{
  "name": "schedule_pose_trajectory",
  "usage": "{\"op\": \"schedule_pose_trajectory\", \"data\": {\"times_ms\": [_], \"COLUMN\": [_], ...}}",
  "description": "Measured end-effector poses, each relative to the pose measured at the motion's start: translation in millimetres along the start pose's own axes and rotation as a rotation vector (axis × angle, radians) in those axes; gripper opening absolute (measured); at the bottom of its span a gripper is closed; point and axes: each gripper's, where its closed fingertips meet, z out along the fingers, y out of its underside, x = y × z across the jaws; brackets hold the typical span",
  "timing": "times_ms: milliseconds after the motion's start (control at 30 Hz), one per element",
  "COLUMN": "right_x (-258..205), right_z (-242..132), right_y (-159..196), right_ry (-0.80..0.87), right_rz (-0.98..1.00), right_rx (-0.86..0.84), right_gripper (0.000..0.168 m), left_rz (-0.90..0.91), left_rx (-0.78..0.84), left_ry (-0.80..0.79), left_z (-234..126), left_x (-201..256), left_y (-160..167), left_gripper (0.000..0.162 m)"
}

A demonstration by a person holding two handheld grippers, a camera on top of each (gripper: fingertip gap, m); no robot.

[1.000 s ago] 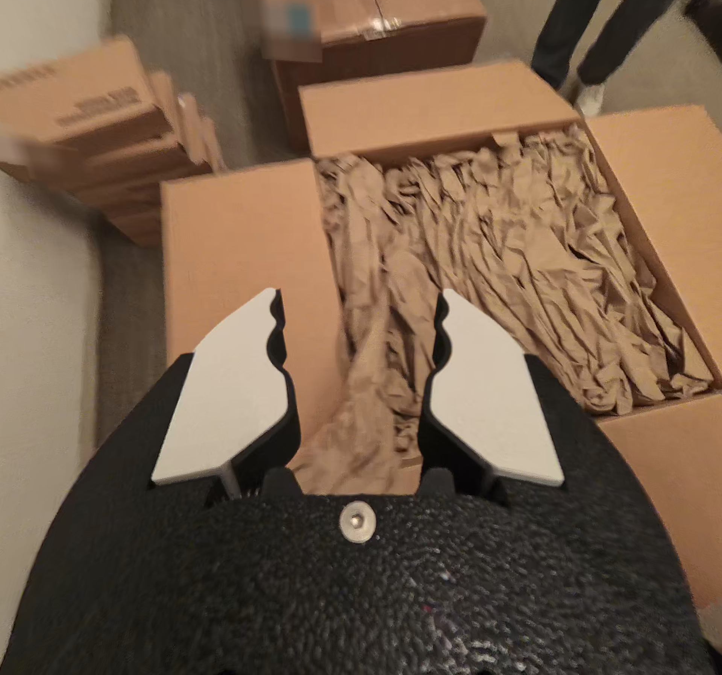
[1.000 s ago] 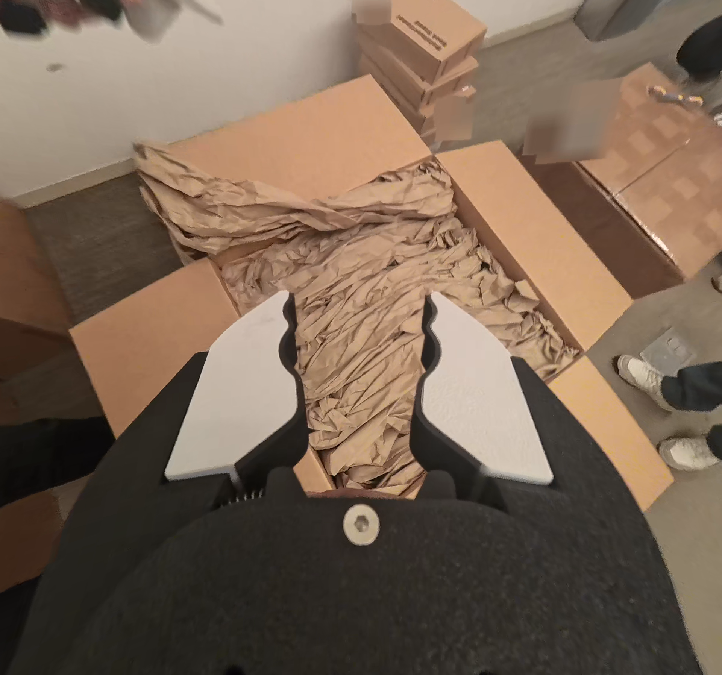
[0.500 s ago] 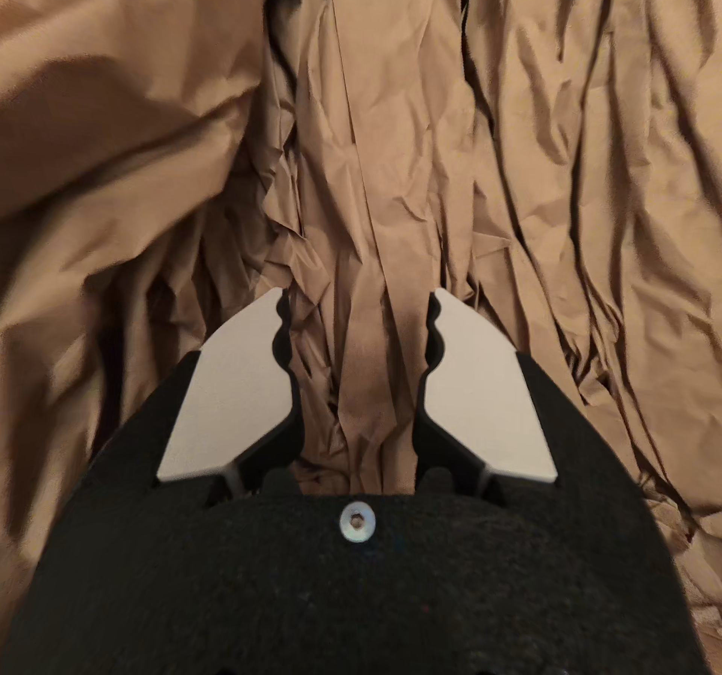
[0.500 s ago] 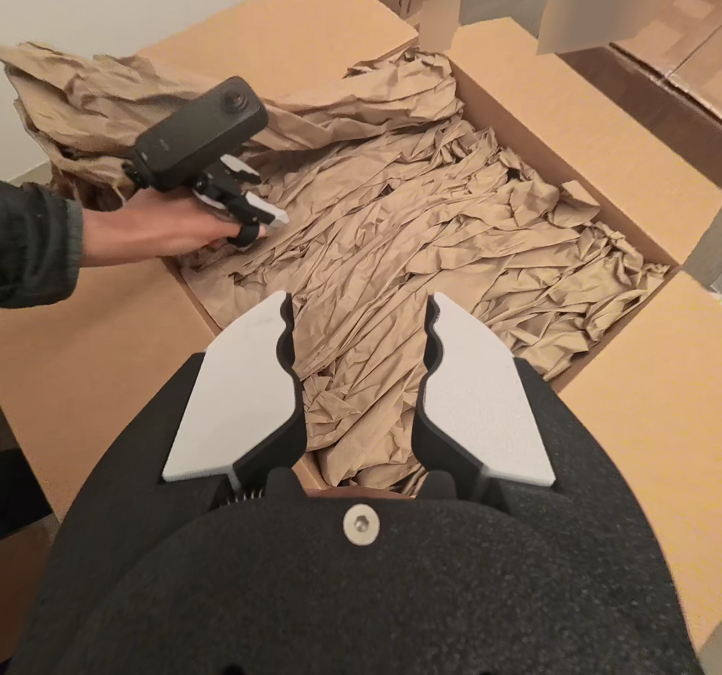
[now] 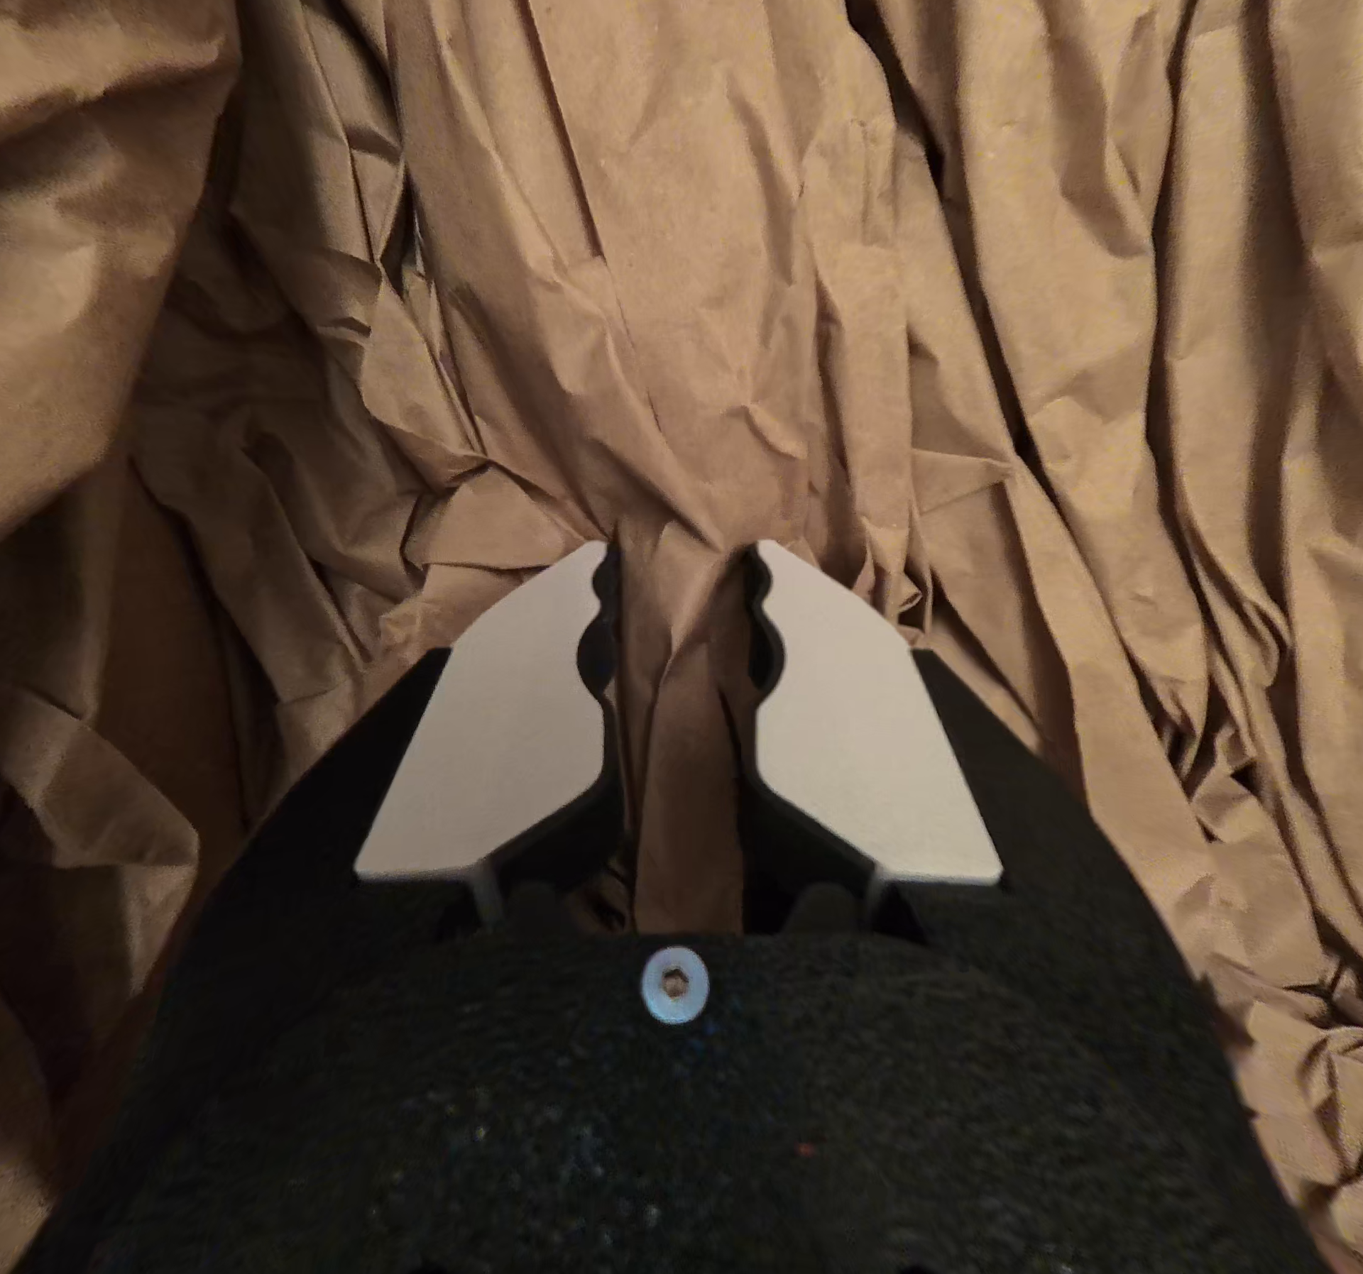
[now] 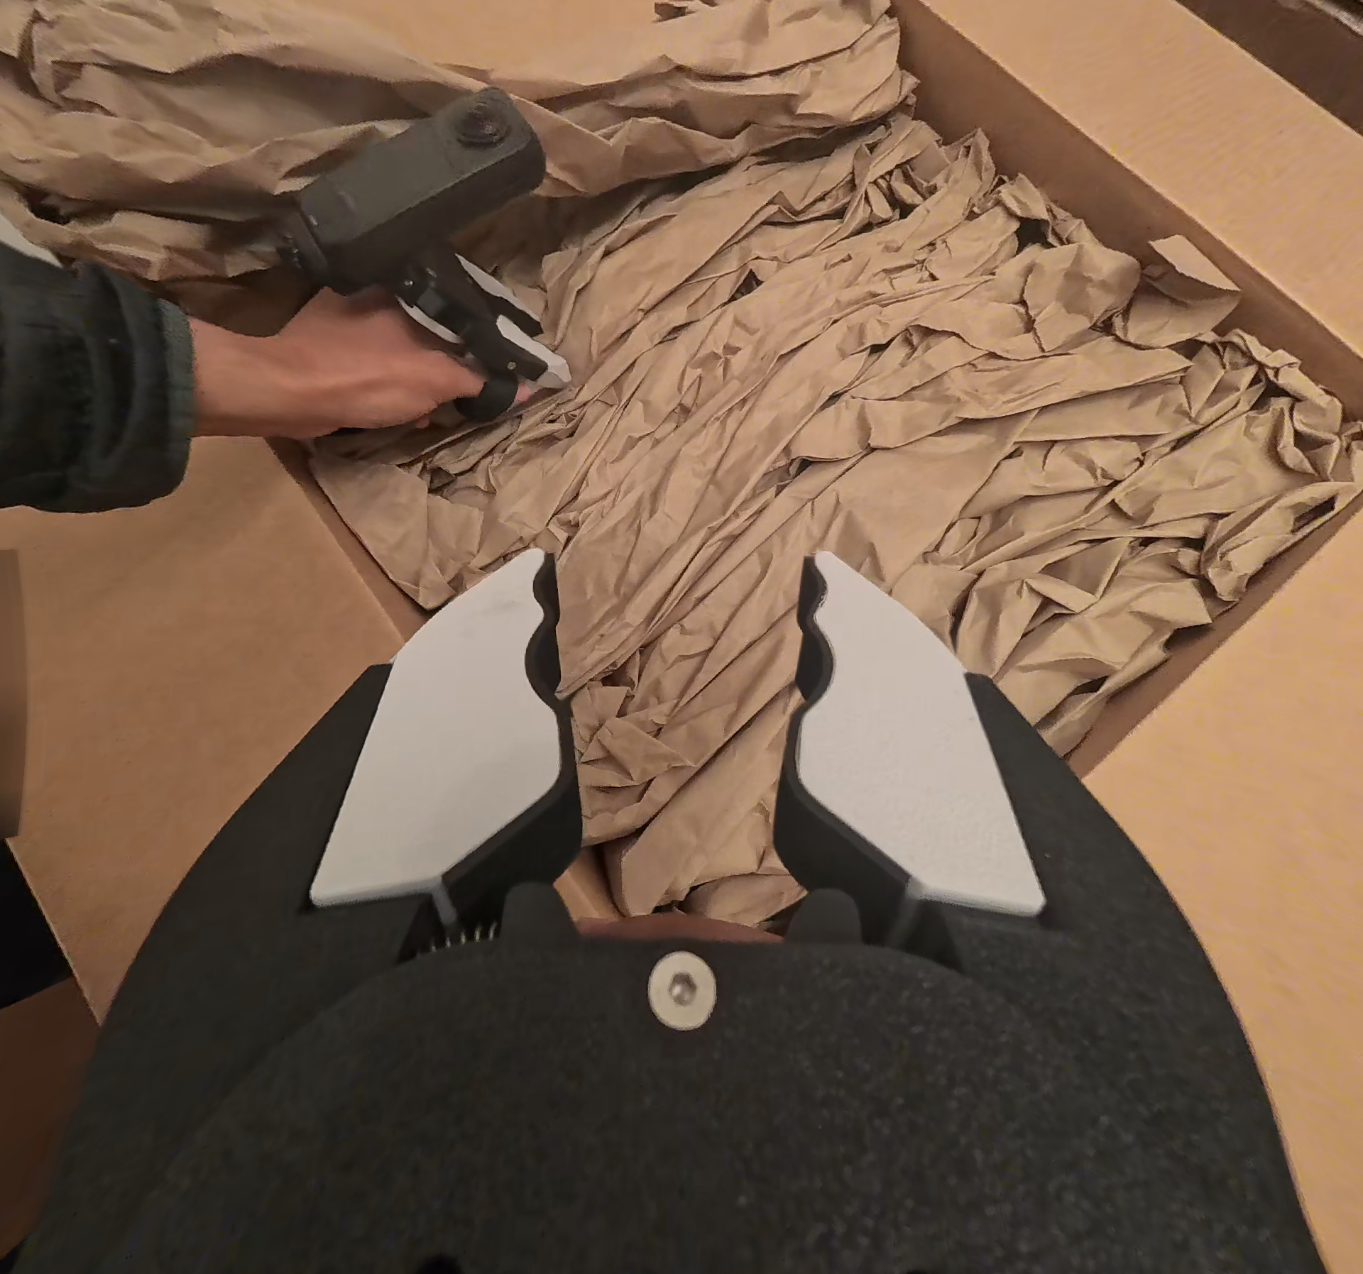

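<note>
Open cardboard box (image 6: 1150,154), flaps spread flat, filled wall to wall with crumpled brown packing paper (image 6: 848,383). Left gripper (image 5: 682,556) near left wall, narrowed onto paper fold. Right gripper (image 6: 678,564) above near edge, spread wide, empty.

Brown crumpled packing paper (image 6: 774,368), tan cardboard box (image 6: 1150,132), white-faced black jaws, dark green sleeve (image 6: 81,383)

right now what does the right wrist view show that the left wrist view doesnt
Only the right wrist view shows the open cardboard box, the hand holding the left gripper, a dark sleeve, and the right gripper open above the box. Only the left wrist view shows its fingers pinching a fold close up. Both show crumpled brown packing paper.
</note>
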Motion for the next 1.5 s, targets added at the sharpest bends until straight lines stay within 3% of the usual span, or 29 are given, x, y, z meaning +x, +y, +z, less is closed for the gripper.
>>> {"op": "schedule_pose_trajectory", "data": {"times_ms": [200,367,567,967,1200,1500], "right_x": [-4,6,-6,-6,0,0], "right_z": [-10,-12,-6,-10,-19,-22], "right_y": [-6,0,-7,-7,-12,-9], "right_ry": [0.026,0.139,0.162,0.180,0.202,0.212], "right_rz": [-0.003,0.041,0.083,0.141,0.140,0.147], "right_rx": [-0.008,-0.082,-0.122,-0.178,-0.183,-0.202], "right_gripper": [0.055,0.040,0.036,0.036,0.038,0.045], "left_rz": [0.081,0.123,0.129,0.115,0.160,0.145], "left_rx": [0.000,-0.010,0.028,0.268,0.339,0.343], "left_ry": [-0.013,-0.014,-0.009,0.010,-0.142,-0.404], "left_z": [-16,-34,-65,-189,-285,-401], "left_x": [-14,-16,-21,-49,-135,-308], "left_y": [-2,-7,-23,-80,-98,-78], "left_gripper": [0.003,0.001,0.000,0.000,0.000,0.000]}}
